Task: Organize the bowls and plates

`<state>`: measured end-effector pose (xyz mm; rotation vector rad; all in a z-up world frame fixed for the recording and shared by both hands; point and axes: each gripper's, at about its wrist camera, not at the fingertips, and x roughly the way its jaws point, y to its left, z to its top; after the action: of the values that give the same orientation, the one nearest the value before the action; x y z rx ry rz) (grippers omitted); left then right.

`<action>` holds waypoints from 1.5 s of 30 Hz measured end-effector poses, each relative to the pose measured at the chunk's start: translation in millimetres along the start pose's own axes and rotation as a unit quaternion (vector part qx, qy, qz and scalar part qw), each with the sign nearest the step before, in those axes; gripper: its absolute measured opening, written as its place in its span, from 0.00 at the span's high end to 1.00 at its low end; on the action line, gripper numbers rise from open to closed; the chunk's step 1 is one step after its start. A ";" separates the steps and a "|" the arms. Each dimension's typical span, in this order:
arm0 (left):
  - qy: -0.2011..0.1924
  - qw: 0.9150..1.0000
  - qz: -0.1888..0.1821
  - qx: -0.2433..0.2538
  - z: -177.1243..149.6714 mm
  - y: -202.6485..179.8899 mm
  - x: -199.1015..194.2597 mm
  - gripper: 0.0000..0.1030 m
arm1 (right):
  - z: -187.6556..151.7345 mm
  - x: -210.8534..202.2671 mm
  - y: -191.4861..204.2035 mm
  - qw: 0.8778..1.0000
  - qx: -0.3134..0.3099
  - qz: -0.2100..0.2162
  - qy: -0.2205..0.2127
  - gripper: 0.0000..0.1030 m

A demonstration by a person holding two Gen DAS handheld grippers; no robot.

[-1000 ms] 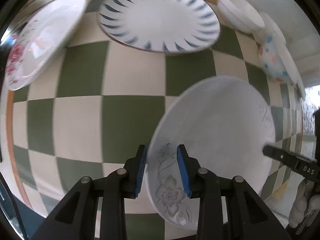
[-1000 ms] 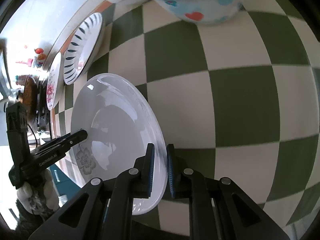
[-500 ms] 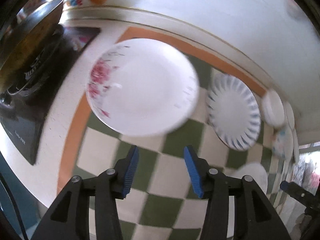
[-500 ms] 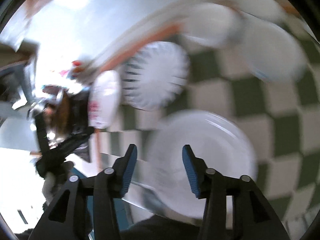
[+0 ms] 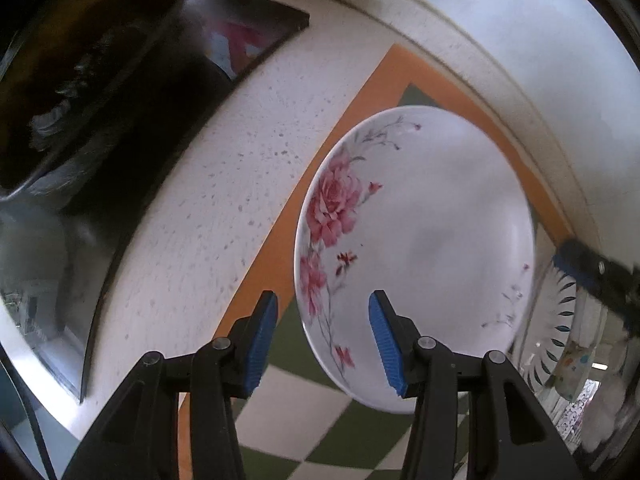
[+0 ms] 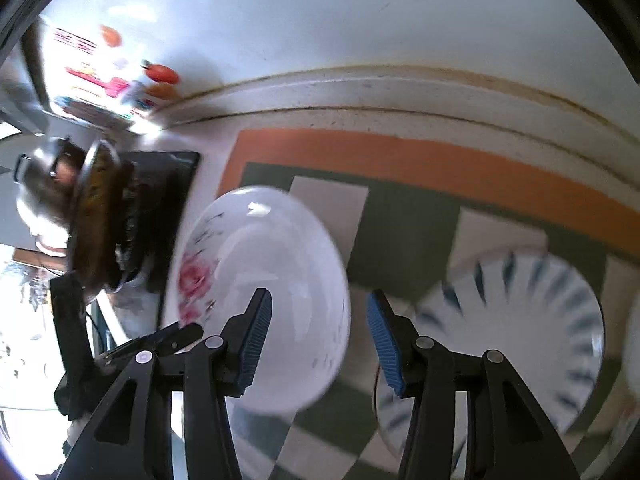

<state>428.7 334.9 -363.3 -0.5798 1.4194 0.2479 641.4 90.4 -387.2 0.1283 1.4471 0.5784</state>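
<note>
A white plate with pink roses (image 5: 420, 248) lies on the checked cloth near its orange border. My left gripper (image 5: 322, 340) is open, its blue pads on either side of the plate's near rim, empty. In the right wrist view the same rose plate (image 6: 260, 280) sits left of centre and a white plate with dark blue rays (image 6: 516, 332) lies to its right. My right gripper (image 6: 318, 340) is open and empty, above the gap between the two plates. Its tip shows in the left wrist view (image 5: 588, 268).
A black stove top (image 5: 120, 128) with a pan (image 6: 92, 216) stands left of the cloth on the speckled counter (image 5: 208, 216). The white wall (image 6: 360, 20) runs along the back. A spotted bowl (image 5: 572, 368) sits at the far right.
Both grippers let go of the plain white plate and opened. Both moved left to the rose plate, which now fills the left wrist view.
</note>
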 end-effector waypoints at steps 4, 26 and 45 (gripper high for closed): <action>-0.003 1.000 -0.008 0.006 5.7 1.0 7.1 0.68 | 22.8 31.0 -3.0 0.999 0.001 -0.003 0.035 0.63; -0.031 0.998 0.005 0.058 -15.8 -30.3 -38.4 0.78 | -18.3 -1.2 -20.9 0.999 0.007 0.028 0.026 0.89; 0.013 0.975 -0.039 0.217 -153.4 -172.3 -41.3 0.78 | -230.6 -144.7 -131.4 0.987 0.139 -0.004 -0.081 0.90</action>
<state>376.4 118.5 -290.0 -0.2763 1.4176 -0.1337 457.7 -146.1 -346.0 0.3814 1.3634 0.3481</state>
